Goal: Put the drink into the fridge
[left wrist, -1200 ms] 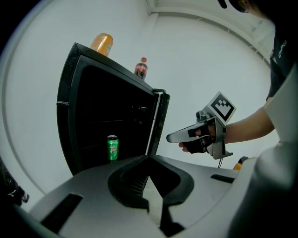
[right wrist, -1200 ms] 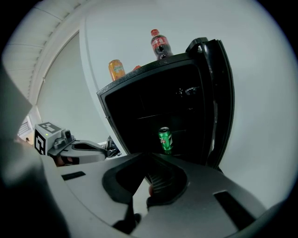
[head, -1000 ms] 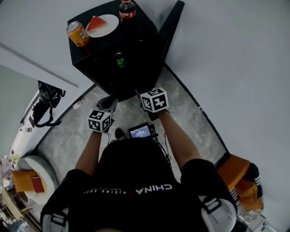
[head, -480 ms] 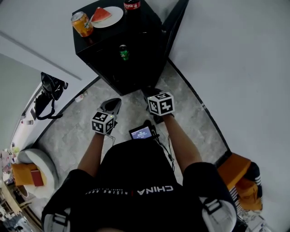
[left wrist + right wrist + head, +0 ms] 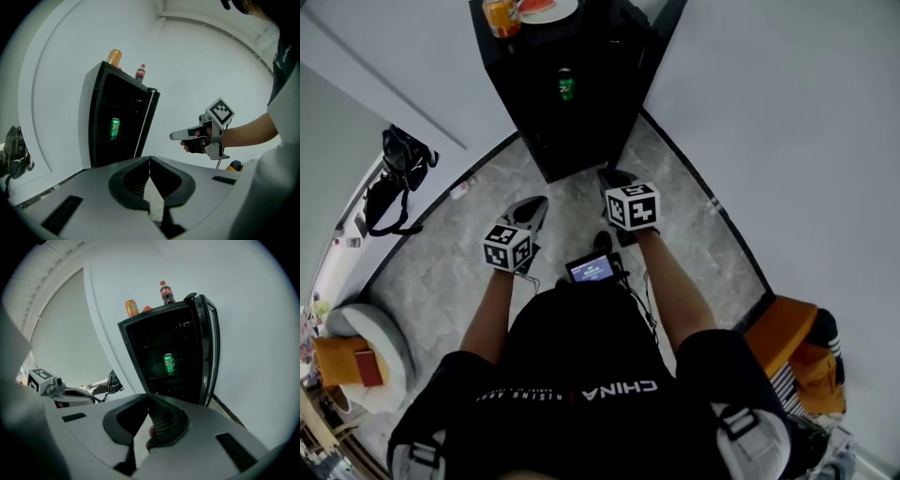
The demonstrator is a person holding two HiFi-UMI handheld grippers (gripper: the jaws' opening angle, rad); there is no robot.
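A black mini fridge [image 5: 572, 131] stands in the corner with its door [image 5: 661, 28] swung open to the right. A green drink can [image 5: 566, 84] stands upright on a shelf inside it, also seen as the green can [image 5: 115, 127] and the green can [image 5: 169, 363]. My left gripper [image 5: 532, 208] and right gripper [image 5: 614, 178] hang over the floor in front of the fridge, apart from it. In the gripper views the left gripper [image 5: 150, 161] and right gripper [image 5: 148, 397] are both shut with nothing between the jaws.
On the fridge top stand an orange can [image 5: 131, 308], a cola bottle [image 5: 164, 292] and a plate with watermelon [image 5: 546, 7]. A black bag [image 5: 394, 183] hangs on the left wall. A white round seat [image 5: 366, 342] sits lower left, an orange bag [image 5: 787, 337] at right.
The fridge has slid toward the top of the head view and the cola bottle has left it. Both grippers now sit farther from the fridge front, still shut.
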